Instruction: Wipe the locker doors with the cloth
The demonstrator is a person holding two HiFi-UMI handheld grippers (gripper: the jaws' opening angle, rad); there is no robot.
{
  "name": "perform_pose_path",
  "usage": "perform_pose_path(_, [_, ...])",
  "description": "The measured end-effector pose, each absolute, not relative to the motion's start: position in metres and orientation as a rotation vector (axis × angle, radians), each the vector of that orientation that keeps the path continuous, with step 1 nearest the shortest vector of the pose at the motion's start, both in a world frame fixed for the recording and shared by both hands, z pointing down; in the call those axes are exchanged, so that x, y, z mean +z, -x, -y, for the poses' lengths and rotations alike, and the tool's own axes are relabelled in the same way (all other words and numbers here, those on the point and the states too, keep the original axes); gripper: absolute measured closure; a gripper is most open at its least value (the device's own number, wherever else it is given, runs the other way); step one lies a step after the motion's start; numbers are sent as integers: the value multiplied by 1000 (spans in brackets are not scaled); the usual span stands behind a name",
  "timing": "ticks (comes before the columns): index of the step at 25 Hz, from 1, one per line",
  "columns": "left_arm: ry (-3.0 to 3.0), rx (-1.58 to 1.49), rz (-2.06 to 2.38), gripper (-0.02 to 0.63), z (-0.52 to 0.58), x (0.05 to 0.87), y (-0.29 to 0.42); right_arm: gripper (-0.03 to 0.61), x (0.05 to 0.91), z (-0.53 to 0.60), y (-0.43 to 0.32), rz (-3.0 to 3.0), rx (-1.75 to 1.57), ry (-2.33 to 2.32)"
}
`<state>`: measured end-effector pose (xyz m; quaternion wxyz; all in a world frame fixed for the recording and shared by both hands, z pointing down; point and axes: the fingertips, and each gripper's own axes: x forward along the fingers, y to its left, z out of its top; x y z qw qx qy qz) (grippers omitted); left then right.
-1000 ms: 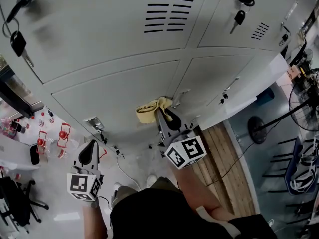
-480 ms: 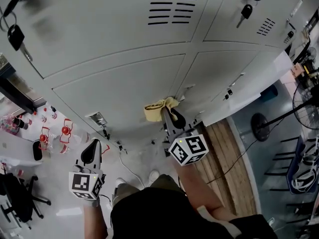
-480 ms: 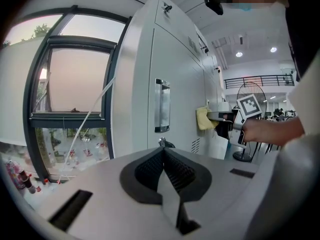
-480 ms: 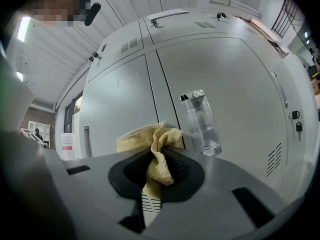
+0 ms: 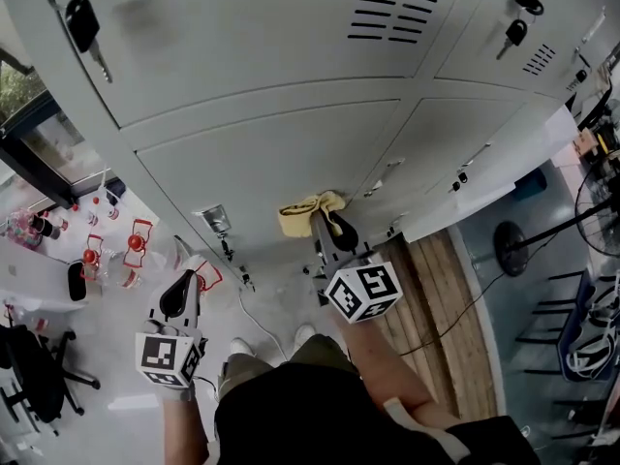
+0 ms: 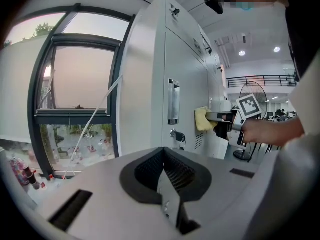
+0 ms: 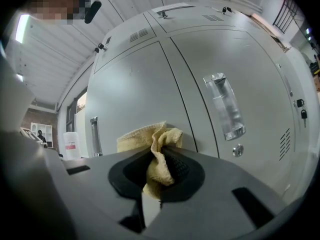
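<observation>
Sliding slightly leftward since a second ago, the yellow cloth point(image 5: 305, 213) lies pressed against the lower locker door point(image 5: 262, 158), a little in from that door's right edge. It is pinched between the fingers of the right gripper point(image 5: 325, 226). The left gripper point(image 5: 182, 279) hangs well apart from that door, off toward its left, with its fingers pressed together on nothing.

cloth point(image 5: 305, 213): pinched in the right gripper point(image 5: 320, 223), it has slid left, off the seam between the two lower locker doors point(image 5: 262, 163) and onto the left door.
right door handle point(image 5: 389, 167): now farther to the right of the jaws.
left door handle point(image 5: 215, 219): now a little nearer to the jaws' left side.
keys point(image 5: 85, 25): drifted right in the head view, far ahead of the jaws.
</observation>
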<state>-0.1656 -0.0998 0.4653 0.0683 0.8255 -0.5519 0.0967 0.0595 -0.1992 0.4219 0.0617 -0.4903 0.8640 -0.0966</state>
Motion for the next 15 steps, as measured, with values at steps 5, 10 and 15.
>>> perform_pose_path(5, [-2474,291,1654,604,94,473,180,537,424,192,-31,-2644,-301,1444])
perform_pose_path(10, [-2456,289,1659,604,91,469,191,537,433,183,0,-2693,-311,1403])
perform_pose_path(15, [-2451,287,1659,604,85,476,206,537,447,179,20,-2743,-300,1407])
